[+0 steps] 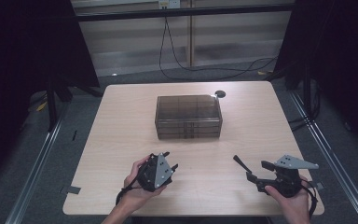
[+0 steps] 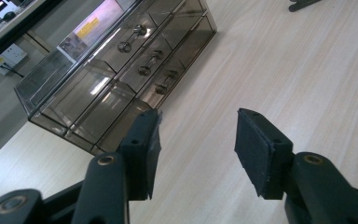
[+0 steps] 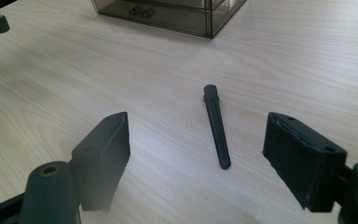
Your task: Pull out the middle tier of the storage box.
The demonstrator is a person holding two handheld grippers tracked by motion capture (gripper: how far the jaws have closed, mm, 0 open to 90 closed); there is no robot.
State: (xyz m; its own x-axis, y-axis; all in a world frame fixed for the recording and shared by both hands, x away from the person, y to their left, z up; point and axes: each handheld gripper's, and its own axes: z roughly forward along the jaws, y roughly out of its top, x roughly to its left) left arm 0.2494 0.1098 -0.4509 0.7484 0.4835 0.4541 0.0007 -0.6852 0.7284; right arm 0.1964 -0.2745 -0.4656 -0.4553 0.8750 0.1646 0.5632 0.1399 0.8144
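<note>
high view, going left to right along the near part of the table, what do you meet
left gripper → black stick → right gripper

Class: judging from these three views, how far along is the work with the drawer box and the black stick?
Done: nothing visibly; the drawer box has all drawers shut. In hand: the left gripper points at the box, empty; the right gripper, open, frames the black stick lying on the table. Left: gripping the stick and opening a drawer, probably.

surface: light wooden table | on it: smoky drawer box, black stick, dark disc
</note>
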